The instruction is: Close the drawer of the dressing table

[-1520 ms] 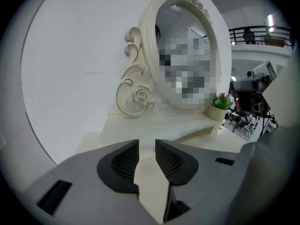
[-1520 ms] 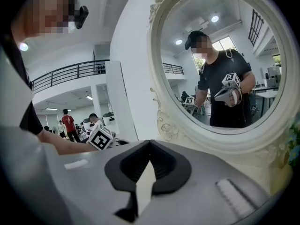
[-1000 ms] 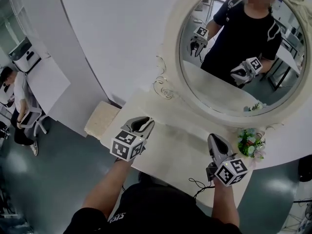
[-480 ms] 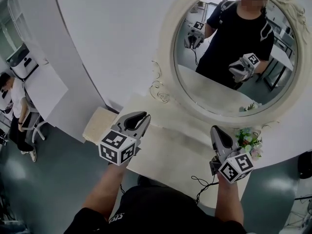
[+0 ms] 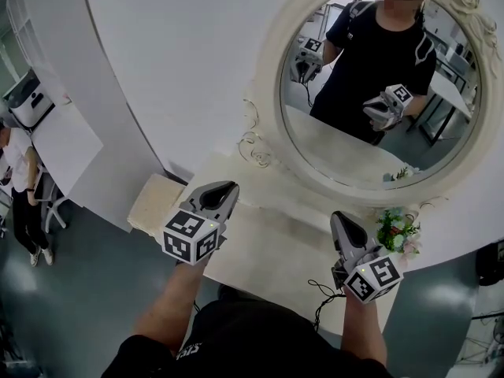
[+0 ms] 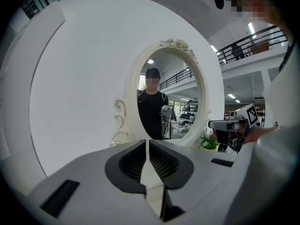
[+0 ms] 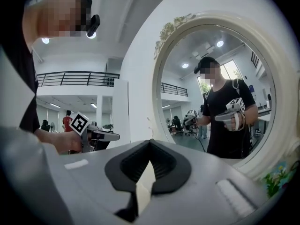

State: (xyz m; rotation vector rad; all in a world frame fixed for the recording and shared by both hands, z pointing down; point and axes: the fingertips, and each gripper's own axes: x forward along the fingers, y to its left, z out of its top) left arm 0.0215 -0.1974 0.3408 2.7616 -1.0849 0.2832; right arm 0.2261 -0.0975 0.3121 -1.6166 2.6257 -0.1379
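Left tongs [image 5: 224, 193]: nearly together, only a thin slit left between the pads, nothing in it, just narrowed from the wide spread of a second ago. Right tongs [image 5: 343, 222]: tips pressed together, empty, as before. Both held in the air above the cream surface [image 5: 272, 239] of the dressing table, touching nothing, well apart from each other, raised slightly since a second ago. Left aimed toward the carved frame of the oval mirror [image 5: 378, 93], right toward the glass, with the person and both tongs reflected there. Small bunch of flowers [image 5: 398, 231] on the surface, near the right tongs, at the foot of the mirror. Drawer out of every view, only the table's top showing.
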